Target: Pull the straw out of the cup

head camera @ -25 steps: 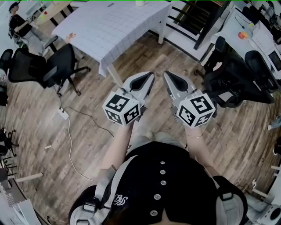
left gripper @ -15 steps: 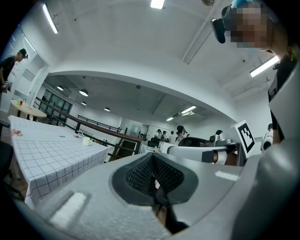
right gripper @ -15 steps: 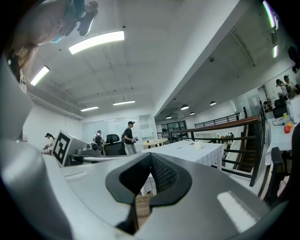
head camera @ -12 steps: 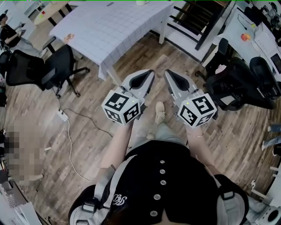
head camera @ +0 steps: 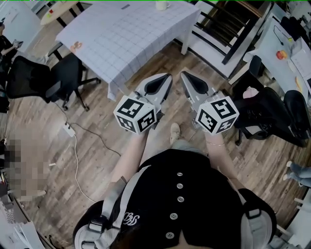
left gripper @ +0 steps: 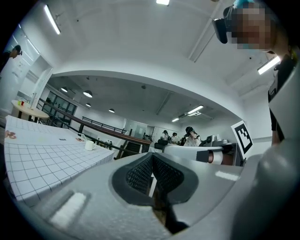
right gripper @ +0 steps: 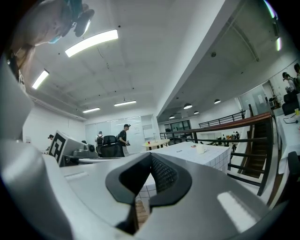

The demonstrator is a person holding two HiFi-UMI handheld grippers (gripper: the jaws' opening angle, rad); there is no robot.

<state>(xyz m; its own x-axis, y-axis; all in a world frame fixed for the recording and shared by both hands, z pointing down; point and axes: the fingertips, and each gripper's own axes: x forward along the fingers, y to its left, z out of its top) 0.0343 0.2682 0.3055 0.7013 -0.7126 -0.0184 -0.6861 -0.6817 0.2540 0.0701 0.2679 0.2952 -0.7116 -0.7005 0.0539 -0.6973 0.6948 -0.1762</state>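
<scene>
Closed and empty, short of the table.
Left gripper and right gripper side by side above the floor, jaws together on nothing; cup well apart at the table's far edge.

Small white cup: stands upright on the white, grid-patterned bench, close to the bench's far edge and apart from the few small items elsewhere on its top. It is distant in every view, and the straw is too small to make out.
</scene>
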